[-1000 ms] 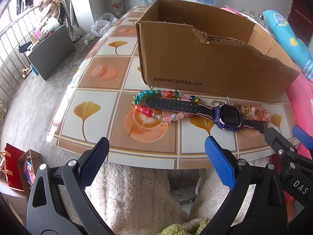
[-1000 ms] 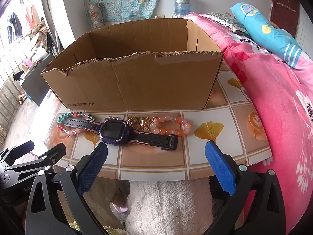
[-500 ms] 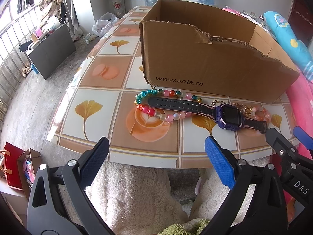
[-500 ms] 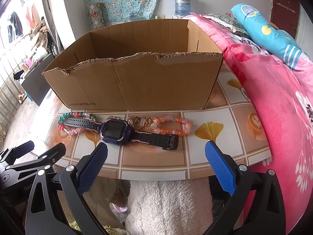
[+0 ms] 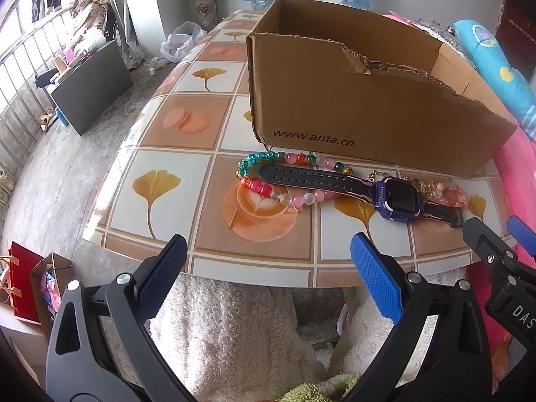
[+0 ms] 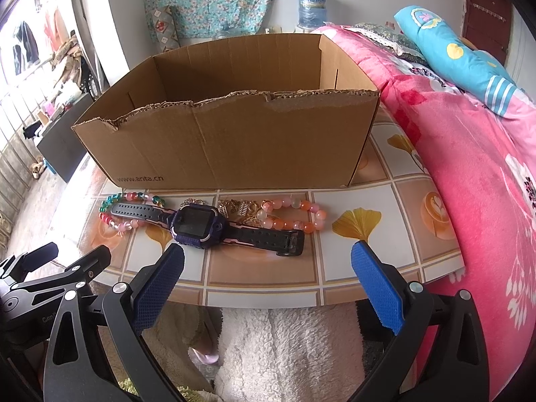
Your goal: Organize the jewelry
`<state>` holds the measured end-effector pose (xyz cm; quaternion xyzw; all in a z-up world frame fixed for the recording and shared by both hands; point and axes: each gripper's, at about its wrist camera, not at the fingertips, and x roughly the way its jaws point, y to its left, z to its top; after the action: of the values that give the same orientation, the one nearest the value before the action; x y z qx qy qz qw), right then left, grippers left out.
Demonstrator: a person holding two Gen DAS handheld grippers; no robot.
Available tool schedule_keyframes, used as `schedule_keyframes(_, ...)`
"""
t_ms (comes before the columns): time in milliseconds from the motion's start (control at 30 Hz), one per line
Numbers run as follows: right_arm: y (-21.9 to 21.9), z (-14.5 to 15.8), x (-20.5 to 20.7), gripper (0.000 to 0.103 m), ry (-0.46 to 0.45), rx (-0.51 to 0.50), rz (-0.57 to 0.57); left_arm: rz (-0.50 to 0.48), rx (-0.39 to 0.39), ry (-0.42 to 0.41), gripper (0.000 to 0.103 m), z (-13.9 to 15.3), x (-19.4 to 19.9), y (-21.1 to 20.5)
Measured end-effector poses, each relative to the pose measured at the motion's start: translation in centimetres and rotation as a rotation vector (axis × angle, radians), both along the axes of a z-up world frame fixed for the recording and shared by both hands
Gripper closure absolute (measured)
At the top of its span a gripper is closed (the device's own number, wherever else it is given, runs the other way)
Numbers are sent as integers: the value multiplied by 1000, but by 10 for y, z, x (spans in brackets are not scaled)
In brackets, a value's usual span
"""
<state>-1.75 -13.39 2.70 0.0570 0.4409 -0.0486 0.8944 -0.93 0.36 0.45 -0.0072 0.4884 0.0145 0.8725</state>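
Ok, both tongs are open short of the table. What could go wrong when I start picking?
The watch strap lies across the multicolour bracelet, so lifting either may drag the other. The gold charms sit tangled against the orange bracelet and could snag. The box has a torn front wall that may catch dangling beads.

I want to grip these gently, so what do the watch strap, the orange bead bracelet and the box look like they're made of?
Watch strap: looks like matte black rubber or silicone, lying limp and flat with rows of punched holes.
Orange bead bracelet: glossy, partly translucent round beads, glass or plastic; I cannot tell which.
Box: plain brown corrugated cardboard, its fluting showing along the torn top edge.
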Motion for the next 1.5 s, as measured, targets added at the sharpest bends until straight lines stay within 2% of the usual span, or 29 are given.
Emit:
schedule_keyframes(200, -5, -4, 2, 6, -2, 28, 3, 13, -5, -16, 9, -5, 1, 12)
schedule_keyframes(333, -4, -7, 6, 6, -25, 79, 57, 0, -34, -40, 9, -6, 2, 20)
schedule_keyframes(467, 5, -7, 10, 6, -72, 117, 153, -15, -142, -61, 9, -9, 8, 32)
schedule_keyframes(567, 14, -7, 16, 19, -110, 113, 222, -79, -278, -147, 9, -7, 8, 40)
schedule_keyframes(600, 16, -7, 18, 27, -115, 109, 237, -83, -299, -161, 9, -6, 9, 42)
schedule_keyframes(633, 19, -7, 21, 31, -120, 109, 258, -79, -307, -173, 9, -5, 10, 43)
schedule_keyframes(767, 30, -14, 34, 53, -116, 132, 330, -108, -318, -186, 9, -1, 24, 43)
schedule_keyframes(933, 45, -28, 46, 61, -82, 151, 386, -154, -249, -200, 9, 1, 38, 29)
schedule_keyframes(1033, 47, -38, 51, 64, -50, 164, 383, -176, -290, -180, 9, -2, 46, 25)
schedule_keyframes(1167, 47, -39, 52, 64, -63, 172, 386, -198, -334, -147, 10, -7, 55, 21)
schedule_keyframes(1267, 49, -40, 53, 64, -70, 186, 390, -212, -379, -87, 24, -15, 65, 18)
schedule_keyframes(1367, 40, -44, 52, 64, -68, 204, 392, -177, -403, -15, 33, -28, 73, 18)
schedule_keyframes(1500, 34, -44, 51, 64, -73, 230, 394, -166, -368, -3, 34, -29, 76, 16)
